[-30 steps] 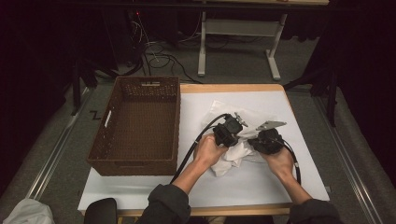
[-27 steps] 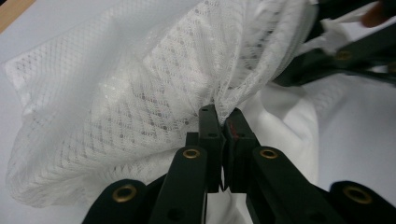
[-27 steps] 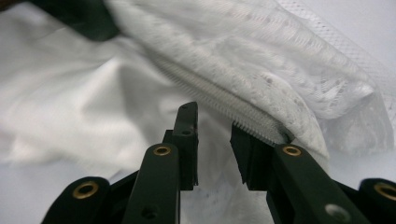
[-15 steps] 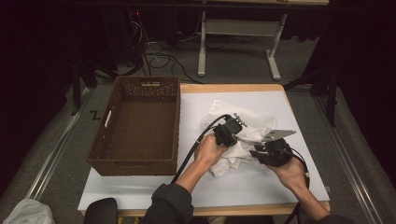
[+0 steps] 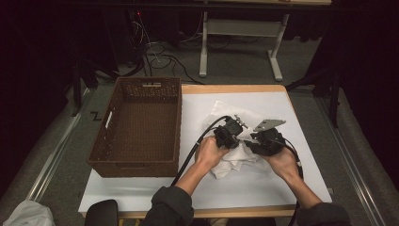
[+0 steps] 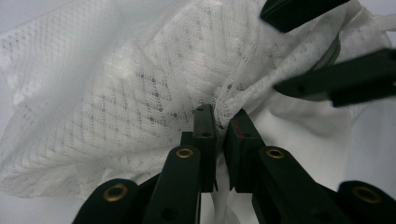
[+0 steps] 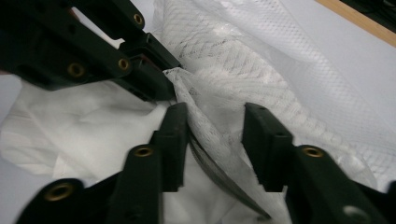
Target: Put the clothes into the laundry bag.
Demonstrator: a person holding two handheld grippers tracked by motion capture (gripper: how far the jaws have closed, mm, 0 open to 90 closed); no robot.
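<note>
Our left gripper [image 6: 218, 122] has its jaws pinched on a fold of the white net cloth [image 6: 140, 93], and they have just let go a tiny bit, though the net is between them and looks held. In the high view that gripper [image 5: 234, 128] sits over the cloth [image 5: 226, 165], which lies crumpled in the middle of the bench [image 5: 150, 193]. The brown basket [image 5: 136, 129] waits empty at nine o'clock from the cloth. Our right gripper [image 7: 215, 140] has its jaws apart, with a strip of net running between them but not squeezed. A second ago this gripper [image 5: 263, 141] was at three o'clock from the left one, then it dipped to five o'clock, and now it is close beside it again. We think we are taking a new hold to fold or lift the cloth.
</note>
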